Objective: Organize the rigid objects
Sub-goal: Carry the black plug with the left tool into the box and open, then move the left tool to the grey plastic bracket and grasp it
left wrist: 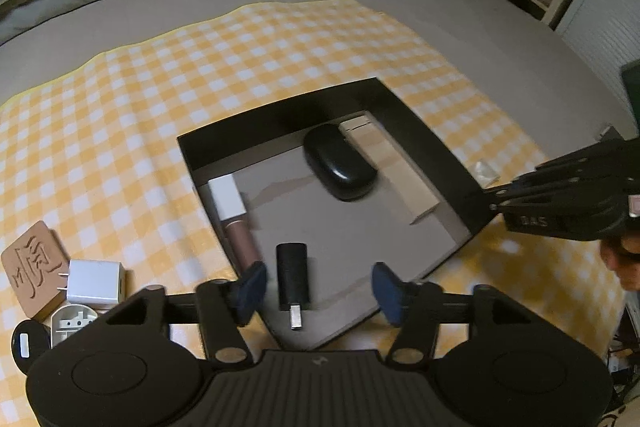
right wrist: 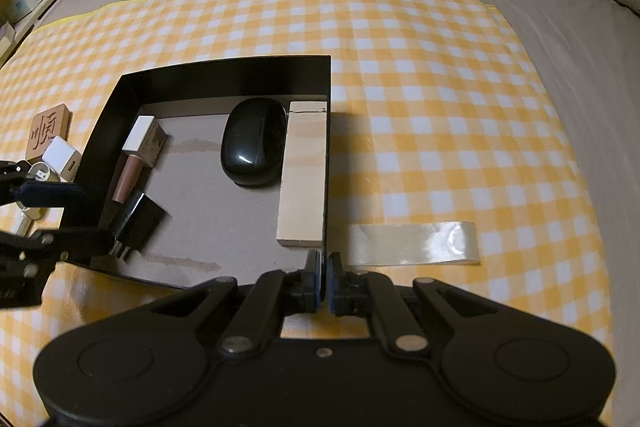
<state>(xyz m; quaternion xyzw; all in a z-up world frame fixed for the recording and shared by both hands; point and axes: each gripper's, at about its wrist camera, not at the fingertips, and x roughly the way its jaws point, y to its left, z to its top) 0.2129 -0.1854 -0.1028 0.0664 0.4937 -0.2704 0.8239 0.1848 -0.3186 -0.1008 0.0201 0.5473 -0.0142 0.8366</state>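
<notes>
Left gripper [left wrist: 318,287] hung with fingers spread over the black adapter [left wrist: 293,277], light, stiff, best pinched across its flat sides; right gripper [right wrist: 324,281] fingers were closed, empty.

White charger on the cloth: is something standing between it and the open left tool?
Nothing visible blocks it. The white charger lies outside the black box, left of the left tool. The tool is open above the black adapter inside the box.

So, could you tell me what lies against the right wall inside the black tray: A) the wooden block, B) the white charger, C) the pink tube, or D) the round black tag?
A: the wooden block lies along the right wall of the black tray, beside the black case.
</notes>
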